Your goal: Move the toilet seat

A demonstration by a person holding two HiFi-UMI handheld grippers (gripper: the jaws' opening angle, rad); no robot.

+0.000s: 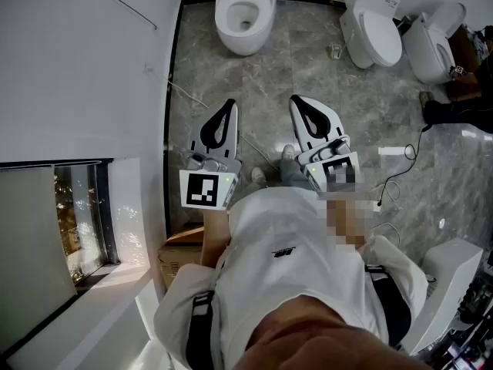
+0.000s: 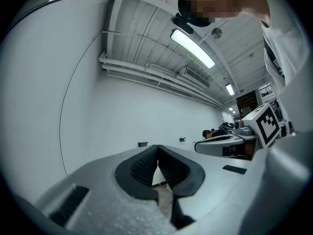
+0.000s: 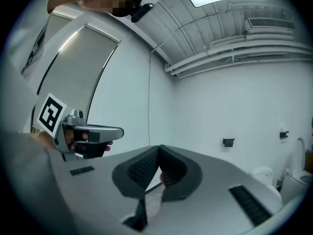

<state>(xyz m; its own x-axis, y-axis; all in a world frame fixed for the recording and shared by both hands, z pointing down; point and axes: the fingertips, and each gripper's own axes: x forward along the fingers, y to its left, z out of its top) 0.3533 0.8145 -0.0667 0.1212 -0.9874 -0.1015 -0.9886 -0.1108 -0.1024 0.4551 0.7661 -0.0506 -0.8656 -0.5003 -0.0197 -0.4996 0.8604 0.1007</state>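
Note:
In the head view a white toilet (image 1: 245,10) stands against the far wall, its bowl uncovered and its seat ring around the opening. Two more white toilets (image 1: 375,25) (image 1: 435,45) stand to its right with lids down. My left gripper (image 1: 230,103) and right gripper (image 1: 296,100) are held side by side at chest height, well short of the toilets. Both point forward and slightly up. The left gripper (image 2: 157,148) has its jaws shut with nothing between them. So does the right gripper (image 3: 159,149). Each gripper view shows only wall and ceiling beyond the jaws.
A white wall (image 1: 85,68) runs along the left, with a window (image 1: 81,222) low in it and a cardboard box (image 1: 181,249) at its foot. Cables (image 1: 393,177) lie on the grey marble floor at right. A person (image 1: 454,91) sits at the far right edge.

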